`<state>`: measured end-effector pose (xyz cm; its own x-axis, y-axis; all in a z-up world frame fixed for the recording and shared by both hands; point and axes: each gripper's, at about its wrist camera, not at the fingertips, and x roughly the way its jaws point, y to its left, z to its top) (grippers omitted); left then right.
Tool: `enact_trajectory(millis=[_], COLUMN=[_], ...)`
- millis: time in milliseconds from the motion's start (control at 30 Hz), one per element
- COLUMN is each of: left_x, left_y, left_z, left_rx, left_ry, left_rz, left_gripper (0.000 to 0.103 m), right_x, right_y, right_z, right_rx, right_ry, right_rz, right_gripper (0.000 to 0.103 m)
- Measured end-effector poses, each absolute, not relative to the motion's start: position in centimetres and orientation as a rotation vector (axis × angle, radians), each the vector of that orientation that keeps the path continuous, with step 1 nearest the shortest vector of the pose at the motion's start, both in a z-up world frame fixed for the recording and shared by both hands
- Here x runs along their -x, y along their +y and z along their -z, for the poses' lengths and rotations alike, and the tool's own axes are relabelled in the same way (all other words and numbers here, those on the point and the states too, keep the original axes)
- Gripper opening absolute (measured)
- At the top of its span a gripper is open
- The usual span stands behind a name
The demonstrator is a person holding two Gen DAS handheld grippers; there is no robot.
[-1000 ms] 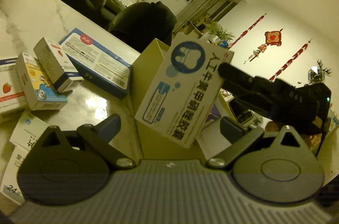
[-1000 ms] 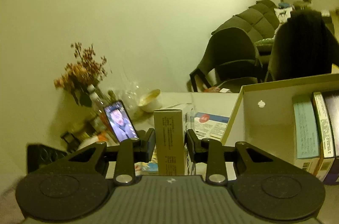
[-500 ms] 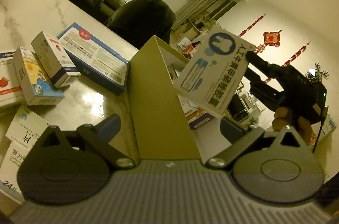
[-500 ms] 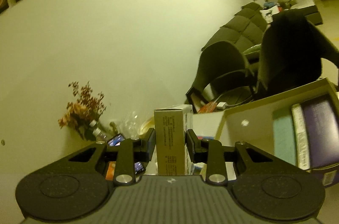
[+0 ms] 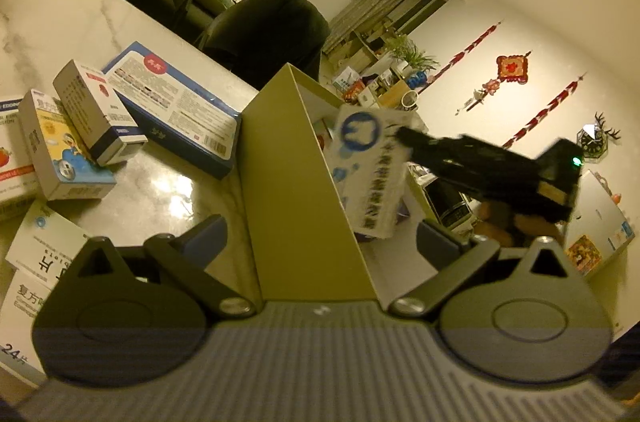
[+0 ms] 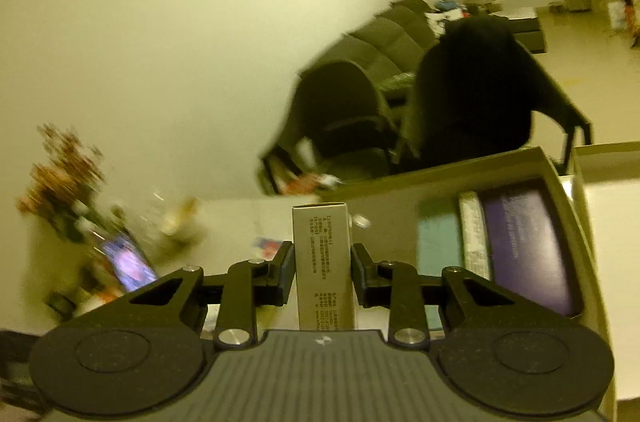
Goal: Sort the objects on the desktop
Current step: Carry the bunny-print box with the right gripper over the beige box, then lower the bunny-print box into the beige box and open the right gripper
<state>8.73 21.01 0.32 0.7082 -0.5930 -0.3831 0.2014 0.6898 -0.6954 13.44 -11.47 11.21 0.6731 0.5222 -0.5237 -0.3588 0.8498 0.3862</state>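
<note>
Your right gripper [image 6: 323,272] is clamped on a narrow upright carton [image 6: 323,262], both pads flat against its side faces, fingers angled slightly downward. In the left wrist view that gripper [image 5: 404,138] enters from the right, with your fingers [image 5: 520,222] wrapped under its handle. Your left gripper [image 5: 320,238] stands wide apart, its pads clear of contact on either side of a box corner [image 5: 296,182], tilted slightly downward.
</note>
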Motion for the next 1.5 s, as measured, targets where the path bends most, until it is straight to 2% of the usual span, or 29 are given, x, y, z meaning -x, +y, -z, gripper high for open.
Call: enact_trajectory(millis=[200,633,867,1500], left_x=[-8.6,-8.3,-8.4,-8.1], left_y=[21.0,21.5,21.6,22.4], left_z=[-0.3,-0.3,-0.1,0.4], left_rx=[0.668,0.665,0.666,0.688], left_ry=[0.644,0.647,0.652,0.65], left_rz=[0.471,0.448,0.443,0.425], left_gripper=[0.102,0.102,0.102,0.102], right_x=[-15.8,-19.6,-20.7,-20.4], right_y=[-7.6,-4.0,-2.6,-1.7], right_z=[-9.0,-7.5,-6.5,-4.3], right_rx=[-0.052,0.077,0.188,0.497], right_ry=[0.721,0.752,0.722,0.609], right_rz=[-0.433,-0.381,-0.323,-0.297], right_gripper=[0.032,0.032,0.032,0.042])
